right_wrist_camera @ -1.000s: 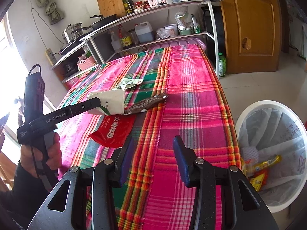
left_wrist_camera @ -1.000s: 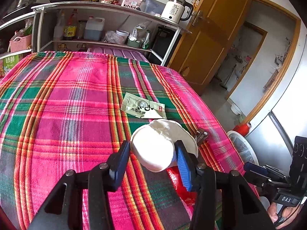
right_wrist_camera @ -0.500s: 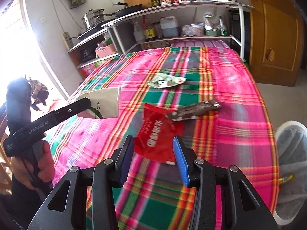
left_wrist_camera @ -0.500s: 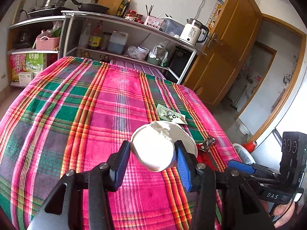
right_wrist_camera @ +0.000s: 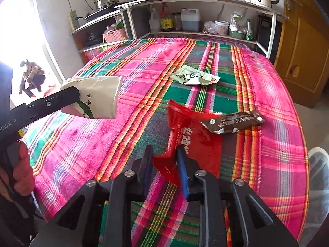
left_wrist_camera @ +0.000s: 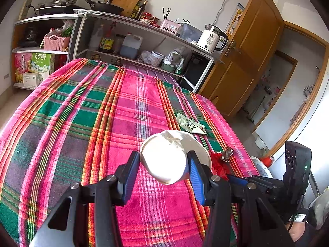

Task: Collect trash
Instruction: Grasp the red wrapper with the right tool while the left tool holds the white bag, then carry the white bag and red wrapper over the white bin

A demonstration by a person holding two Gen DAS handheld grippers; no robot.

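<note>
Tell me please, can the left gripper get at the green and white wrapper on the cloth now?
Probably not yet. The left gripper is shut on a white paper cup that fills its jaws. The path to the green and white wrapper looks free, but the cup must go first.

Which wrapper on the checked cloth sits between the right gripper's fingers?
The red plastic wrapper, between the closing jaws of the right gripper; the brown wrapper and pale green packet lie farther off.

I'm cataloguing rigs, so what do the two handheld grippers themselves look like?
Both the left gripper and the right gripper have black angular linkages with silver bolts and blue finger pads. The left one's black side bears white "Robot.AI" lettering.
</note>
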